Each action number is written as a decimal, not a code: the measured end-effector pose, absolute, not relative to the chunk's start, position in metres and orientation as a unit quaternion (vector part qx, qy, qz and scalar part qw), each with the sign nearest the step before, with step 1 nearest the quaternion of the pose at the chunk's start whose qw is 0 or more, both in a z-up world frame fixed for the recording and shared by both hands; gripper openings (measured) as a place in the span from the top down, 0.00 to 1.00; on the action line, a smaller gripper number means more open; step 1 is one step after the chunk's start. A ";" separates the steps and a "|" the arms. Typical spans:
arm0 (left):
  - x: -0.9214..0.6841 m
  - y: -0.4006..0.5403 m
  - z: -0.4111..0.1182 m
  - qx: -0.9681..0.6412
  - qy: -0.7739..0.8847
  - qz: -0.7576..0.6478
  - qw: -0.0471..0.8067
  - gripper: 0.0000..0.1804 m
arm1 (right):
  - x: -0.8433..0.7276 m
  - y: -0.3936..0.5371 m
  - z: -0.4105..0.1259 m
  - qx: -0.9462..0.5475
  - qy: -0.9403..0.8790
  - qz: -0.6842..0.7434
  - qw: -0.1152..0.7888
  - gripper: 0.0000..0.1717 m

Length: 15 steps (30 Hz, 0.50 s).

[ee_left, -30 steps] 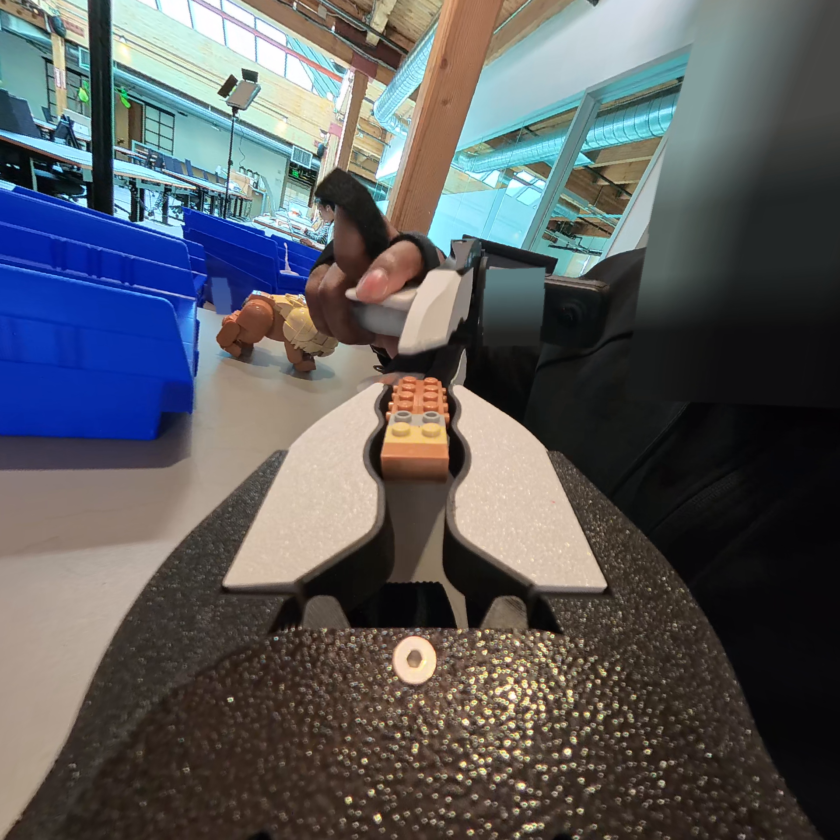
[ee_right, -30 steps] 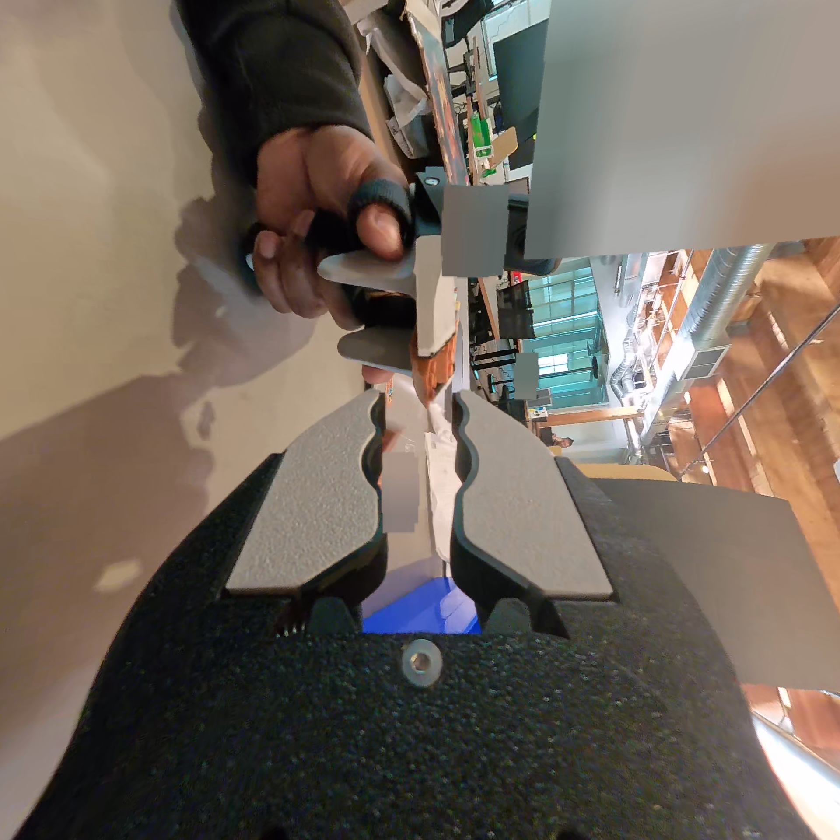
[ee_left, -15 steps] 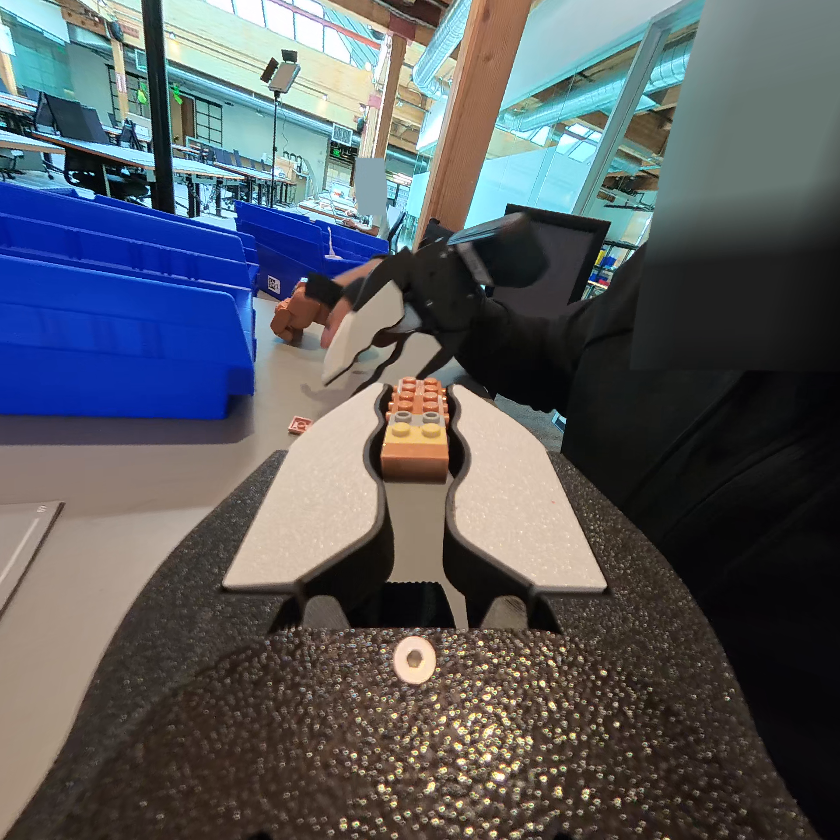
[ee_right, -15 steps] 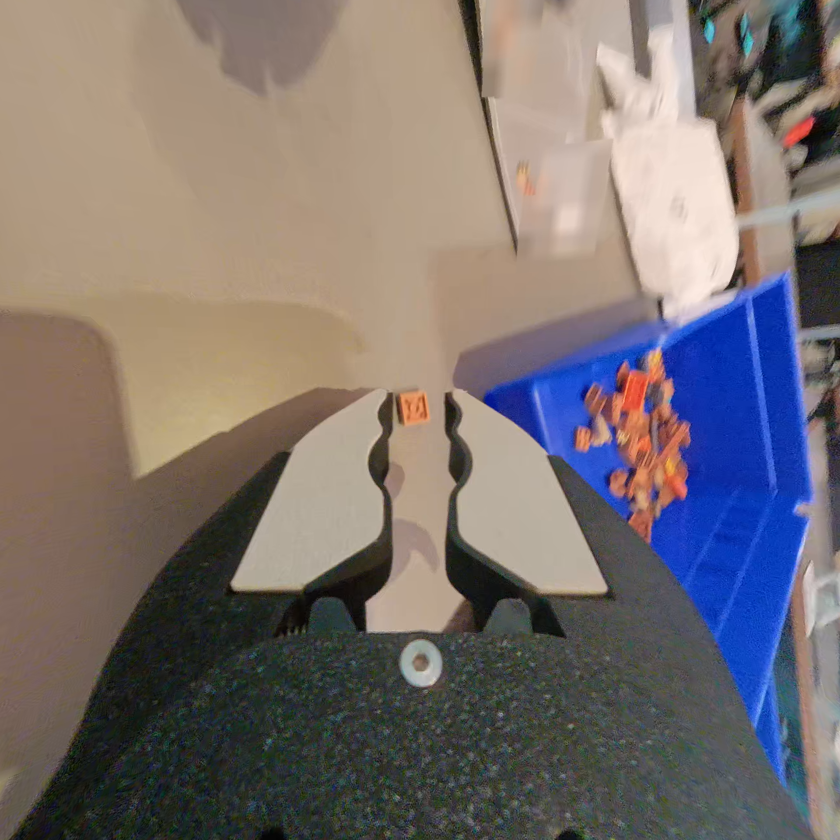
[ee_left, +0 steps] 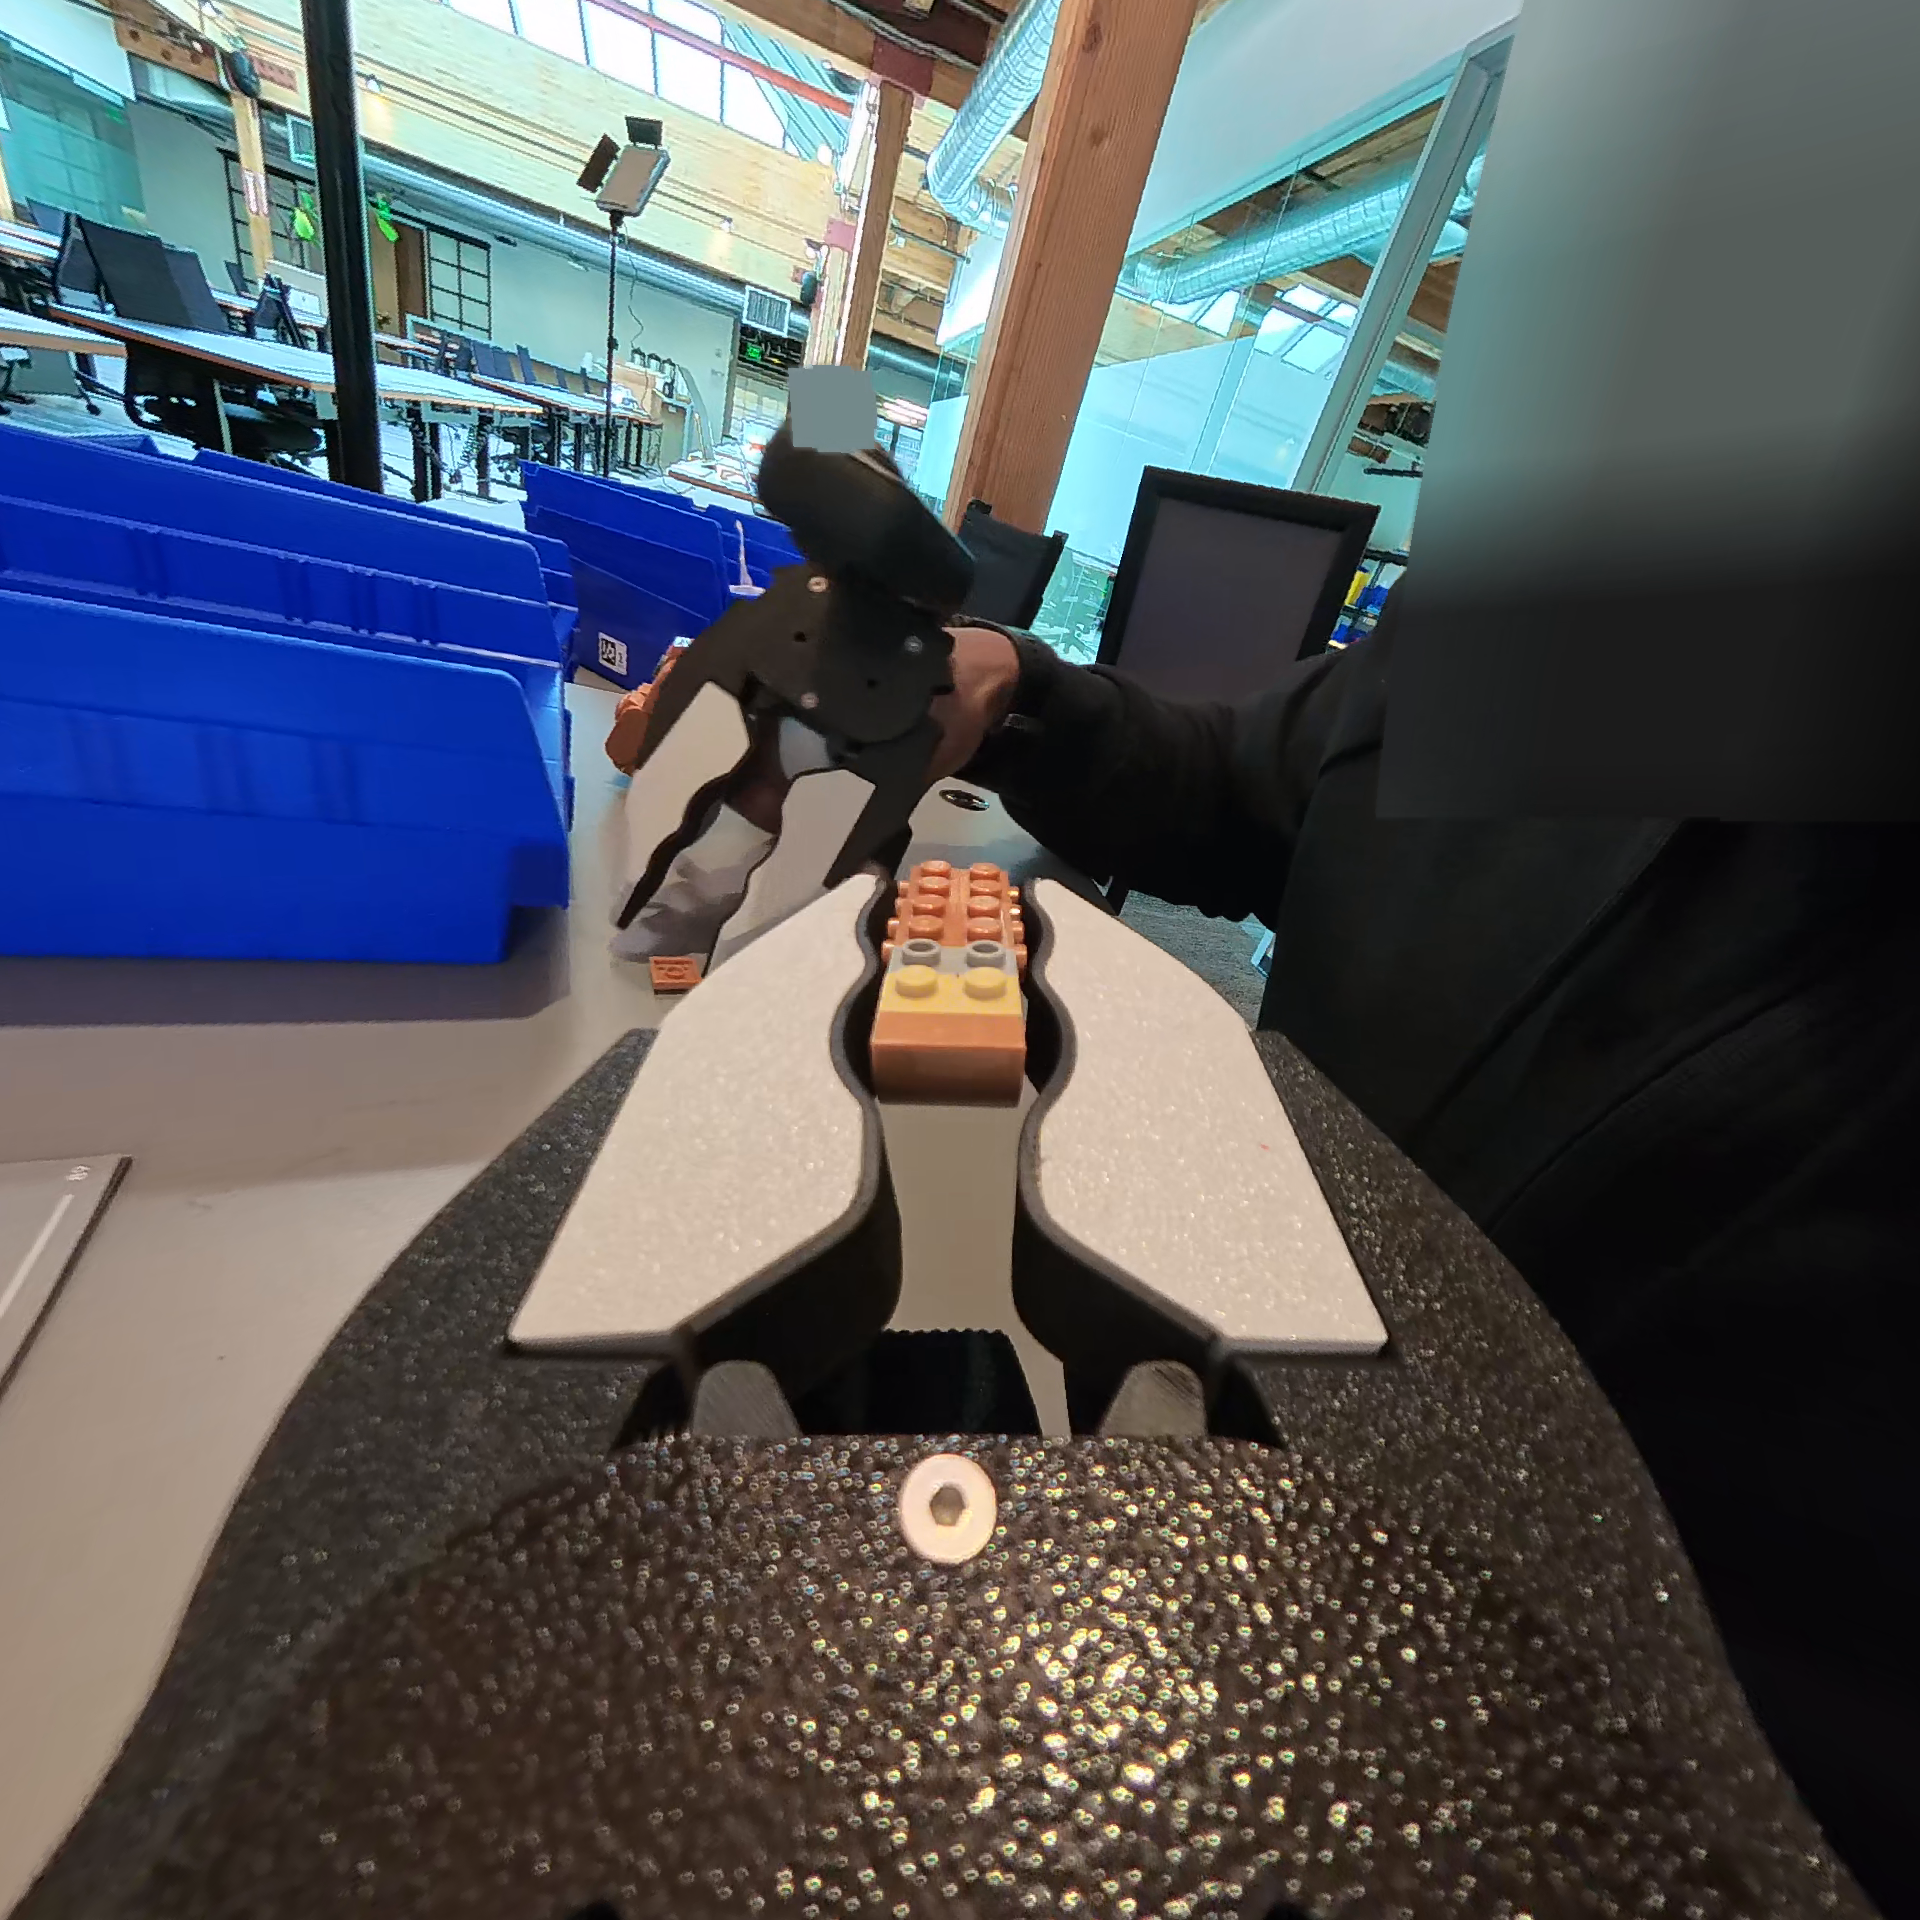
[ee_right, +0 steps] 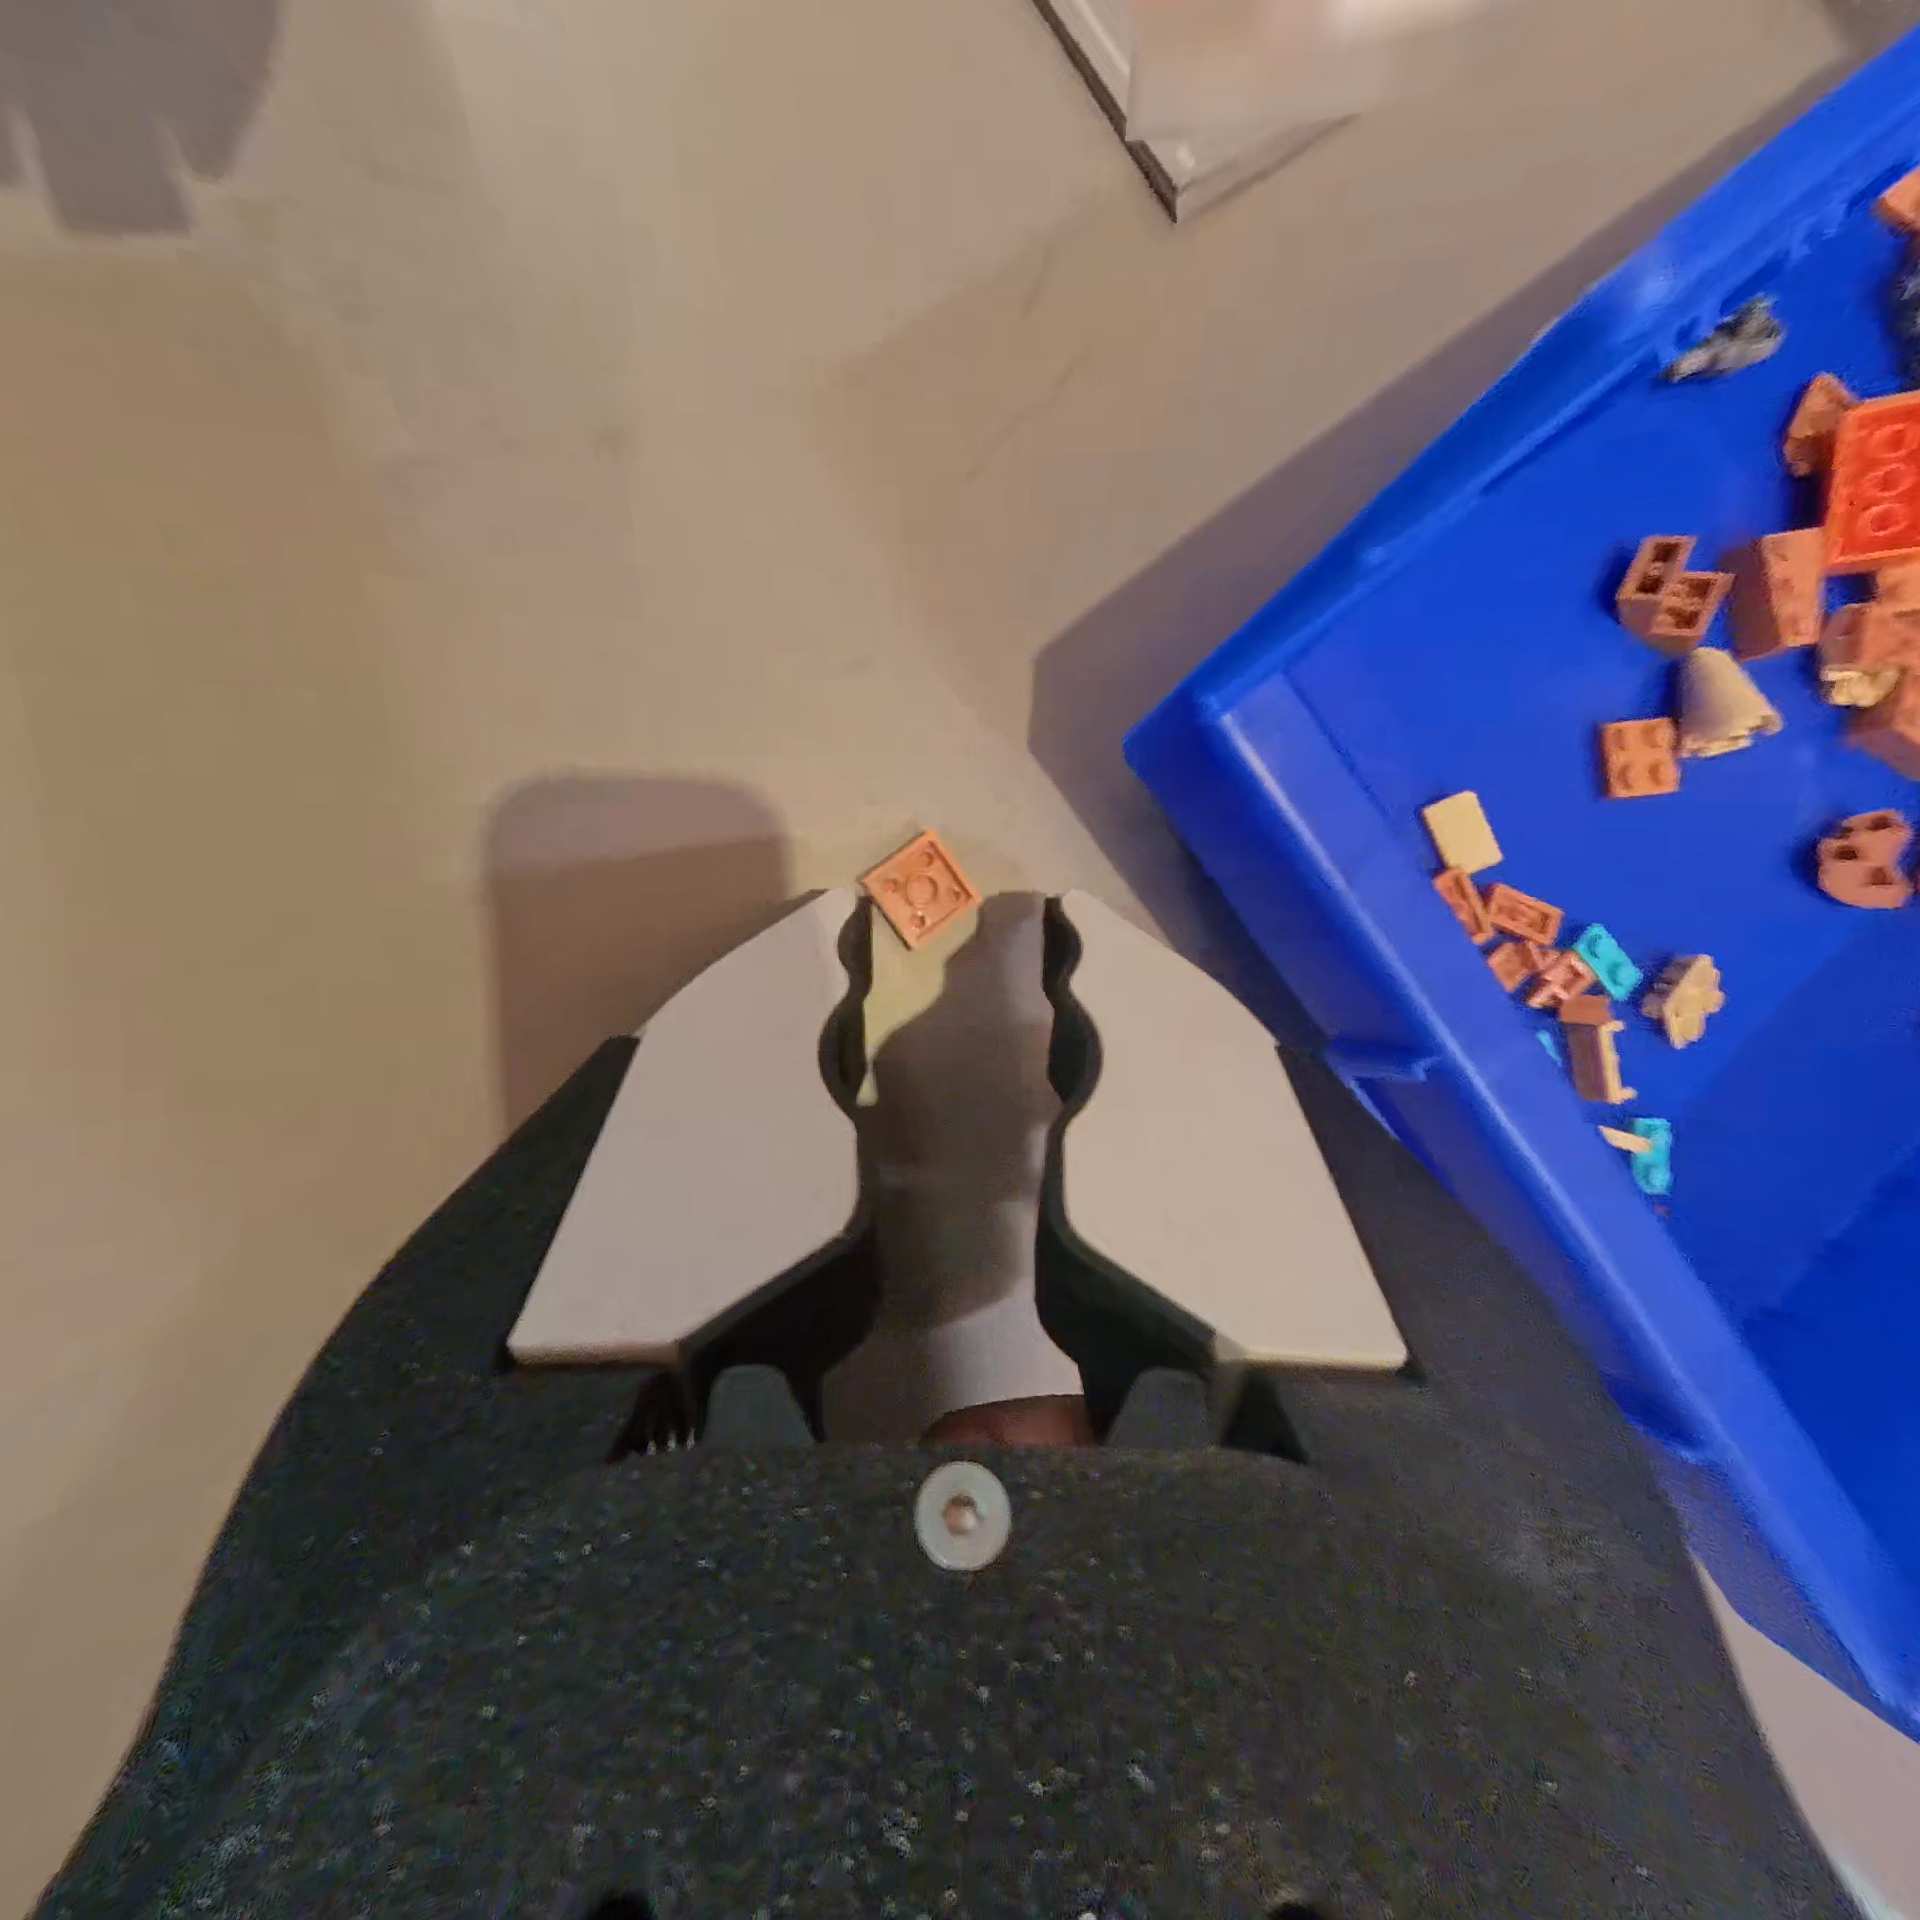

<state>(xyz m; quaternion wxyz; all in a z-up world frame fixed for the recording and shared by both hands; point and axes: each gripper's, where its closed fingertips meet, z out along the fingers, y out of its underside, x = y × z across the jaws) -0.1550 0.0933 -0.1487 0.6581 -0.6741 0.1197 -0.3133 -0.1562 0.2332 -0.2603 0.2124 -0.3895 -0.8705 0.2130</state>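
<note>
The left hand-held gripper [ee_left: 951,971] is closed on a stack of toy building bricks [ee_left: 951,997], brown-orange with tan and grey pieces on top, both pads pressing its sides. The right hand-held gripper [ee_right: 951,914] stands open and empty, tips down over the worktop [ee_right: 416,520]. One small orange square plate [ee_right: 920,888] lies flat just ahead of its fingertips, nearer the left one. It looks light, rigid and thin, best pinched by opposite edges. To its right, one blue bin [ee_right: 1455,831] holds many loose bricks.
</note>
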 end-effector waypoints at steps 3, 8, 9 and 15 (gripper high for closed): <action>-0.155 0.093 -0.148 -0.673 0.121 -0.314 0.659 0.88 | -0.158 0.227 -0.262 -0.392 -0.872 0.224 0.190 0.89; -0.159 0.095 -0.150 -0.680 0.107 -0.310 0.656 0.89 | -0.170 0.213 -0.253 -0.344 -0.878 0.228 0.244 0.90; -0.160 0.097 -0.153 -0.689 0.100 -0.305 0.650 0.89 | -0.174 0.205 -0.244 -0.324 -0.873 0.245 0.269 0.90; -0.166 0.099 -0.155 -0.696 0.084 -0.298 0.648 0.89 | -0.191 0.144 -0.169 -0.168 -0.796 0.344 0.469 0.90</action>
